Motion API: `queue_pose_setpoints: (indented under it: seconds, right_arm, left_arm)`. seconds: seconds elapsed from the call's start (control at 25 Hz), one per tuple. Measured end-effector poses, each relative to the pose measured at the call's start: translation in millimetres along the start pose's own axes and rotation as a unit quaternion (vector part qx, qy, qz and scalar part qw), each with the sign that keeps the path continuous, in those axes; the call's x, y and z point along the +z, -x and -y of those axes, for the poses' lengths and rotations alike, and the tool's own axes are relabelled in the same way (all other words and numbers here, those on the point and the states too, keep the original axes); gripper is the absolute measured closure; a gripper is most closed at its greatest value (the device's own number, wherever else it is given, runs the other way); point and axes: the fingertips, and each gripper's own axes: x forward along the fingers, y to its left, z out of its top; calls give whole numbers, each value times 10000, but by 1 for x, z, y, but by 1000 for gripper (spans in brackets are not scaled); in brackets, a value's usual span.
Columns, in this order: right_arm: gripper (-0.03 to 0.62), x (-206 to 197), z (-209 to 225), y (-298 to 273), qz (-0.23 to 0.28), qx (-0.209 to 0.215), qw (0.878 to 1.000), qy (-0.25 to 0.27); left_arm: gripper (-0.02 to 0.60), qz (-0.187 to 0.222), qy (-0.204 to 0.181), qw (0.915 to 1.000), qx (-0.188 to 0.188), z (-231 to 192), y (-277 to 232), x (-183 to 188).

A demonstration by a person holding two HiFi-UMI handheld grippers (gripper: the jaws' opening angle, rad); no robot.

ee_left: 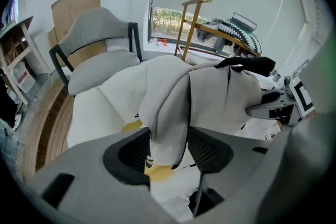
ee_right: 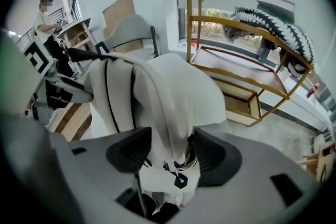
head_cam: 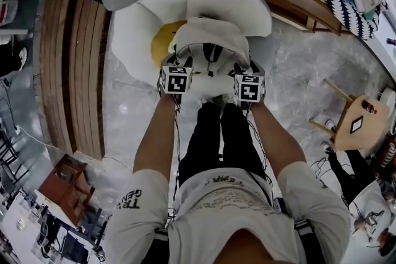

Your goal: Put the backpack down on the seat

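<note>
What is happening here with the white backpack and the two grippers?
A person holds a gripper in each hand and is putting a white backpack on the white seat. The backpack appears to rest on the seat already. The left gripper and the right gripper have their fingers wide apart, each with a fold of the backpack between them, so it seems released.

The white backpack (head_cam: 210, 40), piped in black with a black handle at its top, stands upright on the near part of the white, petal-shaped seat (head_cam: 204, 3), just right of that seat's yellow centre.
</note>
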Motion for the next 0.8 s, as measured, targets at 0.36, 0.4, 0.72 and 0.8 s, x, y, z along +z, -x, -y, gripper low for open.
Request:
queue_pose_setpoints:
  seconds: [0.36,0.4,0.72,0.8]
  right_arm:
    - [557,29,-3,71,689,254,9972,-126]
    - [560,35,-4,79,800,339,9961,-129]
    - [566,111,-34,167,2028,1154,9723,159]
    - [566,130,-39,195,2298,1204,9653,308]
  left_arm:
    - [558,850,277,9952,408,23,82,20]
    - [560,955,272,9943,378,31,91,25]
    - [560,1851,185,9814,480,79,177,86]
    - [560,2102,188,9762,505,87,203,104]
